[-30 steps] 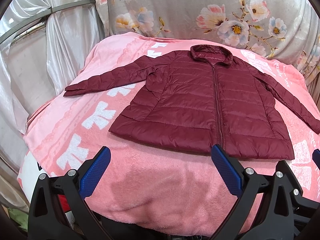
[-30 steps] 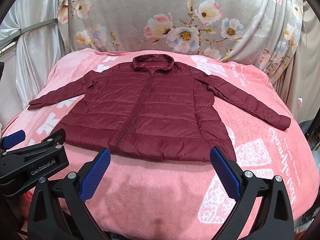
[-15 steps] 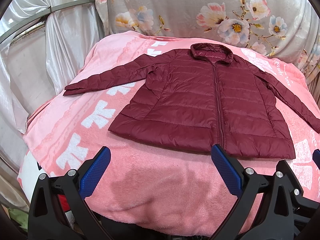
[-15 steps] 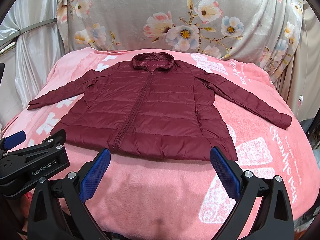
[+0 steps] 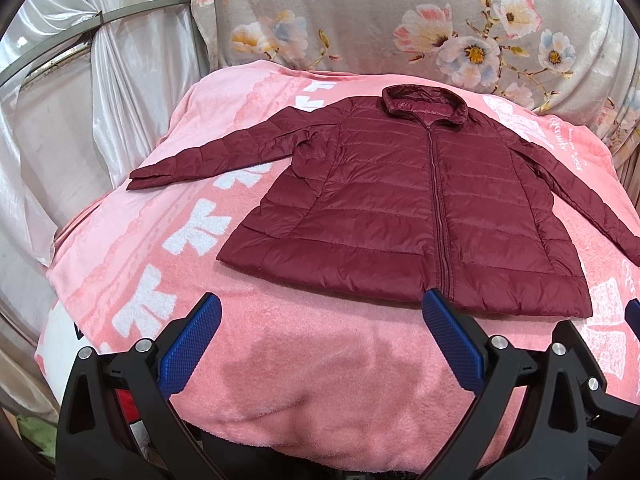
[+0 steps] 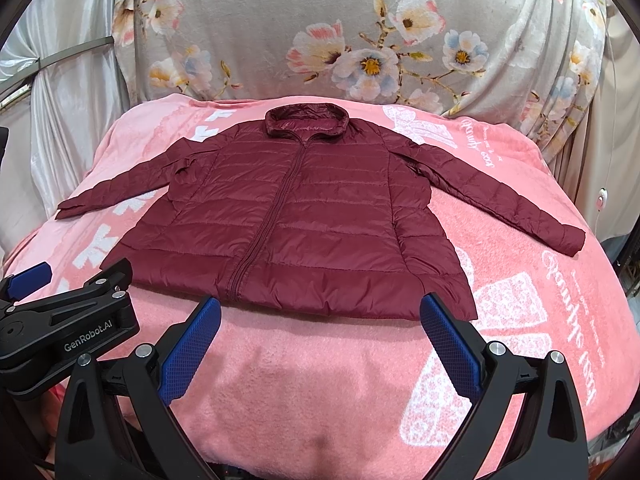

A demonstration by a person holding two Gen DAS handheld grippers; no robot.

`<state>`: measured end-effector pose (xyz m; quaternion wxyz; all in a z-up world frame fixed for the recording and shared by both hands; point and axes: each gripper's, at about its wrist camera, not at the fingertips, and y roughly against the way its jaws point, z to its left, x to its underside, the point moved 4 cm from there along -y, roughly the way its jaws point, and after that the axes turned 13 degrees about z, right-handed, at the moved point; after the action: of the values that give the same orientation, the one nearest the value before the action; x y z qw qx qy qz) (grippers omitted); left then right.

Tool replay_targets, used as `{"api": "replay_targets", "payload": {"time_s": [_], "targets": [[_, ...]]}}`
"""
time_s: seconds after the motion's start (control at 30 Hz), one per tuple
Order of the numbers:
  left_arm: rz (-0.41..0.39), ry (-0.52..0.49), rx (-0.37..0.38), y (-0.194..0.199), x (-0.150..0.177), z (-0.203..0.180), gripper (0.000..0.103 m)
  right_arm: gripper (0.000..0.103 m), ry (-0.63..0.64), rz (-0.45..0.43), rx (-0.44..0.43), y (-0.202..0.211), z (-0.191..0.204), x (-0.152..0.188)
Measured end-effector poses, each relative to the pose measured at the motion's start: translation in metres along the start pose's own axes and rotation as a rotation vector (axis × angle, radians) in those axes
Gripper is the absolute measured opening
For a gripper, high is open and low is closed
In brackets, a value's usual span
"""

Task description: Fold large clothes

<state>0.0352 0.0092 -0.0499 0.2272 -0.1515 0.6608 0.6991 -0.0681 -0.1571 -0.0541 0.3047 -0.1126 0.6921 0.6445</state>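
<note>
On the pink blanket (image 6: 320, 380), the maroon puffer jacket (image 6: 304, 220) lies unfolded; both the left hand-held gripper (image 5: 320, 344) and the right hand-held gripper (image 6: 320, 344) gape empty.

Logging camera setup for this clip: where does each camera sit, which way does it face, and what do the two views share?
Left wrist: on the left gripper, low at the bed's near edge, facing the floral cloth; its own open blue-padded fingers show, with the right gripper's frame at lower right.
Right wrist: on the right gripper, beside it, facing likewise; its own open fingers show, with the left gripper's frame at lower left.
Shared: the maroon jacket spread flat, zipped, sleeves out, on the pink blanket.
</note>
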Motion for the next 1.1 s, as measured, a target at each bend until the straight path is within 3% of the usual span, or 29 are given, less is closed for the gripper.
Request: {"api": "replay_targets", "payload": {"time_s": [0.23,0.37,0.5,0.73,0.93,1.1], "targets": [[0.007,-0.011,-0.005,-0.004,-0.001,-0.005,0.098,0.098,-0.007,0.010,-0.020,-0.008,-0.002,0.003],[0.022,-0.006,0.012,-0.012,-0.008,-0.006,0.098,0.098,-0.015,0.011,-0.098,-0.019,-0.016,-0.007],[0.026,0.031,0.029,-0.020,-0.023,0.000,0.098,0.098,-0.149,-0.008,-0.065,-0.037,-0.073,-0.021],[0.030,0.087,0.006,-0.047,-0.053,0.007,0.098,0.098,-0.460,-0.100,0.094,-0.066,-0.232,-0.046],[0.067,0.118,-0.032,-0.083,-0.073,0.001,0.098,0.098,-0.772,-0.107,0.023,-0.119,-0.345,-0.053],[0.087,0.141,-0.047,-0.102,-0.086,-0.003,0.098,0.089,-0.955,-0.068,-0.004,-0.168,-0.394,-0.053]]}}
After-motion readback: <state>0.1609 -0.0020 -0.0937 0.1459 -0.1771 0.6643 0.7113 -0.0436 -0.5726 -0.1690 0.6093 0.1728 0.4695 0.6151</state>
